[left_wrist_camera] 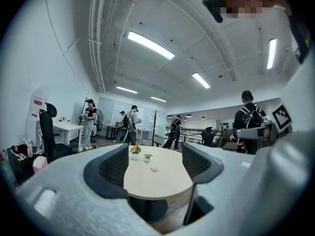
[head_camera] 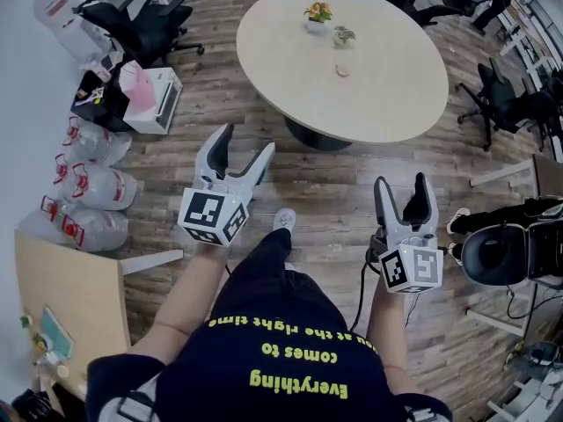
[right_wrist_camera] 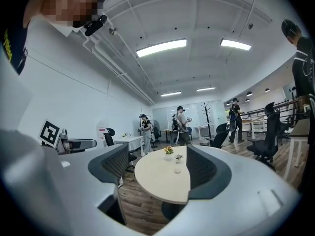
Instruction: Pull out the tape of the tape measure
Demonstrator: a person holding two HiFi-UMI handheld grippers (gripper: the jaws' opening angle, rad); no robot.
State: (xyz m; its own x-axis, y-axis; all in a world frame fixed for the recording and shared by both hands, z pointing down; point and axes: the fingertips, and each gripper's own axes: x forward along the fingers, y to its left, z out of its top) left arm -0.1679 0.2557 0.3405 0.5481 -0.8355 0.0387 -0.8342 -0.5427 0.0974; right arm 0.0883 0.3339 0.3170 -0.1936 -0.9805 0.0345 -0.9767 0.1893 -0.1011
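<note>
The left gripper, lower left of centre, and the right gripper, lower right, both stand wide apart, holding and touching nothing. On the round table at upper centre lies a small pale disc, too small to confirm as the tape measure, near a flower pot.
</note>
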